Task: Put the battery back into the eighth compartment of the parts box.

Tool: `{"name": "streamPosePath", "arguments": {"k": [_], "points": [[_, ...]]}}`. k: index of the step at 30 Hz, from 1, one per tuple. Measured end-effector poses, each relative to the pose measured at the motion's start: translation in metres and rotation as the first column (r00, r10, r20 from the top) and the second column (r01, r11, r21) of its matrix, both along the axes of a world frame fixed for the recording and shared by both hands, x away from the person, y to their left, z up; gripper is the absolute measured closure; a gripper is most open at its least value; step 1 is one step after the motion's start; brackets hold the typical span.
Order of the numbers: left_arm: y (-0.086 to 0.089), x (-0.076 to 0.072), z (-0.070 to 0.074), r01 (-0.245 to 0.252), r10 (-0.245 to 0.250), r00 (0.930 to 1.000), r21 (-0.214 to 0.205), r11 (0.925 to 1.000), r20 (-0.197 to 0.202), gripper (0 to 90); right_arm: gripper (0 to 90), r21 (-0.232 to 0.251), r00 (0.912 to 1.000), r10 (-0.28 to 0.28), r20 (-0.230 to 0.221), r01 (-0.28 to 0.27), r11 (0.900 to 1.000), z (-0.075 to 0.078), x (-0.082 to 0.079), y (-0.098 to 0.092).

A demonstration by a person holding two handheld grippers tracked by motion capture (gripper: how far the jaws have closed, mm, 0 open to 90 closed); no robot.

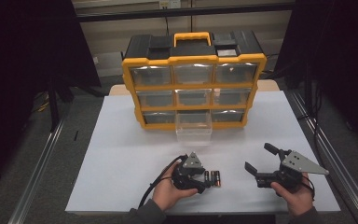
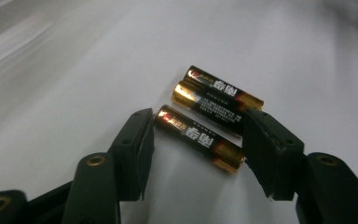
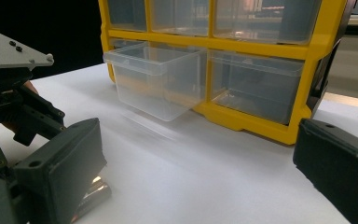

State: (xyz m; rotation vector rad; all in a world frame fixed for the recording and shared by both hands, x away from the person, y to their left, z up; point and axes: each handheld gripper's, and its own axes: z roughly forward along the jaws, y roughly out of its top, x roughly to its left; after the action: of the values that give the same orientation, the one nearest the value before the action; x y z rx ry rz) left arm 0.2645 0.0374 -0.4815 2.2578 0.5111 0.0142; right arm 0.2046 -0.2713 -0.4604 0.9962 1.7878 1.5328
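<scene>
Three batteries [image 2: 216, 100] lie side by side on white table [image 1: 121, 140], near front edge. Left tongs [image 2: 198, 137] straddle nearest battery [image 2: 200, 138], pads beside its two ends, touch not certain; no firm pinch visible. Right tongs [image 1: 257, 158] spread wide, nothing between, well right of batteries. Yellow organizer [image 1: 193, 88] at back; bottom-middle clear drawer [image 1: 194, 126] pulled out.

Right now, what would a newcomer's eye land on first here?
The yellow drawer cabinet at the table's far side, its bottom-middle clear drawer pulled out. Nearer, three batteries lie side by side on the white sheet, the nearest one between the left gripper's jaws.
</scene>
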Motion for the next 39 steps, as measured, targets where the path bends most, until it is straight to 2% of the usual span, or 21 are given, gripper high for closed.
{"name": "streamPosePath", "arguments": {"k": [1, 2, 4, 5, 6, 9, 12, 14, 16, 17, 18, 20, 21, 22, 23, 24, 26, 28, 31, 34, 39], "points": [[0.000, 0.000, -0.001, 0.000, 0.000, 1.0000, -0.012, 0.9999, 0.009, 46.0, 1.4, -0.001, 1.0000, 0.002, 0.000, -0.002, 1.0000, 0.000, 0.000, 0.000], [0.001, 0.000, 0.001, 0.001, -0.001, 0.9999, 0.013, 0.9999, 0.015, 47.2, 1.4, 0.003, 1.0000, -0.001, -0.001, 0.001, 1.0000, 0.000, 0.000, 0.000], [0.004, -0.001, 0.001, -0.011, 0.011, 0.9997, 0.029, 0.9995, 0.020, 49.4, 1.4, 0.000, 1.0000, 0.000, 0.000, 0.000, 1.0000, 0.000, 0.000, -0.001], [0.004, -0.001, 0.000, -0.016, 0.016, 0.9996, 0.011, 0.9998, 0.023, 50.5, 1.4, 0.000, 1.0000, 0.001, 0.003, -0.001, 1.0000, 0.000, 0.000, -0.001], [0.006, -0.001, 0.001, -0.021, 0.020, 0.9994, 0.026, 0.9995, 0.028, 51.5, 1.4, 0.000, 1.0000, 0.003, 0.008, -0.003, 1.0000, 0.000, 0.000, -0.001], [0.009, 0.000, 0.001, -0.039, 0.039, 0.9988, 0.013, 0.9991, 0.028, 53.1, 1.4, 0.006, 1.0000, 0.002, 0.002, -0.002, 1.0000, 0.000, 0.000, -0.001], [0.013, 0.001, 0.003, -0.078, 0.075, 0.9959, 0.049, 0.9958, 0.049, 56.1, 1.4, 0.000, 1.0000, 0.004, 0.007, -0.004, 1.0000, 0.000, 0.000, -0.001], [0.013, 0.003, 0.002, -0.095, 0.093, 0.9949, 0.037, 0.9948, 0.040, 58.9, 1.4, 0.001, 1.0000, 0.005, 0.008, -0.005, 1.0000, 0.000, 0.000, -0.001], [0.011, 0.003, 0.001, -0.106, 0.104, 0.9926, 0.037, 0.9936, 0.063, 58.9, 1.5, -0.001, 1.0000, 0.001, 0.000, -0.001, 1.0000, 0.000, 0.000, -0.001], [0.012, 0.004, 0.002, -0.113, 0.109, 0.9919, 0.058, 0.9919, 0.065, 61.5, 1.5, -0.001, 1.0000, 0.001, 0.000, -0.001, 1.0000, 0.000, 0.000, -0.001], [0.012, 0.005, 0.001, -0.123, 0.121, 0.9911, 0.045, 0.9914, 0.055, 65.0, 1.6, -0.002, 1.0000, 0.003, 0.004, -0.003, 1.0000, 0.000, 0.000, -0.001], [0.013, 0.006, 0.002, -0.131, 0.129, 0.9907, 0.055, 0.9898, 0.044, 67.5, 1.6, -0.001, 1.0000, 0.004, 0.003, -0.004, 1.0000, 0.000, 0.000, -0.001], [0.012, 0.006, 0.004, -0.130, 0.126, 0.9902, 0.082, 0.9881, 0.061, 69.7, 1.6, -0.001, 1.0000, 0.004, 0.004, -0.004, 1.0000, 0.000, 0.000, -0.001], [0.011, 0.006, 0.004, -0.129, 0.124, 0.9905, 0.088, 0.9877, 0.060, 74.5, 1.6, -0.001, 1.0000, 0.003, 0.008, -0.003, 1.0000, 0.000, 0.000, -0.001], [0.010, 0.006, 0.007, -0.133, 0.127, 0.9903, 0.120, 0.9838, 0.055, 74.5, 1.6, -0.001, 1.0000, 0.003, 0.008, -0.003, 1.0000, 0.000, 0.000, -0.001], [0.009, 0.006, 0.006, -0.133, 0.127, 0.9903, 0.108, 0.9853, 0.055, 77.3, 1.6, -0.003, 1.0000, 0.004, 0.004, -0.004, 1.0000, 0.000, 0.000, -0.001], [0.010, 0.007, 0.008, -0.137, 0.135, 0.9905, 0.120, 0.9833, 0.026, 77.4, 1.6, -0.001, 1.0000, 0.003, 0.008, -0.003, 1.0000, 0.000, 0.000, -0.001], [0.012, 0.011, 0.007, -0.130, 0.130, 0.9915, 0.093, 0.9872, 0.005, 77.5, 1.6, 0.004, 1.0000, 0.001, 0.003, -0.001, 1.0000, 0.000, 0.000, -0.001], [0.015, 0.014, 0.010, -0.123, 0.128, 0.9906, 0.096, 0.9877, -0.048, 77.5, 1.6, 0.001, 1.0000, 0.000, 0.005, 0.000, 1.0000, 0.000, 0.000, -0.001], [0.019, 0.017, 0.013, -0.130, 0.134, 0.9873, 0.051, 0.9902, -0.085, 77.6, 1.6, 0.008, 1.0000, 0.000, 0.005, 0.000, 1.0000, 0.000, 0.000, -0.001], [0.027, 0.025, 0.027, -0.131, 0.131, 0.9828, 0.007, 0.9913, -0.130, 77.6, 1.6, 0.006, 1.0000, 0.002, 0.004, -0.002, 1.0000, 0.000, 0.000, -0.001]]}}
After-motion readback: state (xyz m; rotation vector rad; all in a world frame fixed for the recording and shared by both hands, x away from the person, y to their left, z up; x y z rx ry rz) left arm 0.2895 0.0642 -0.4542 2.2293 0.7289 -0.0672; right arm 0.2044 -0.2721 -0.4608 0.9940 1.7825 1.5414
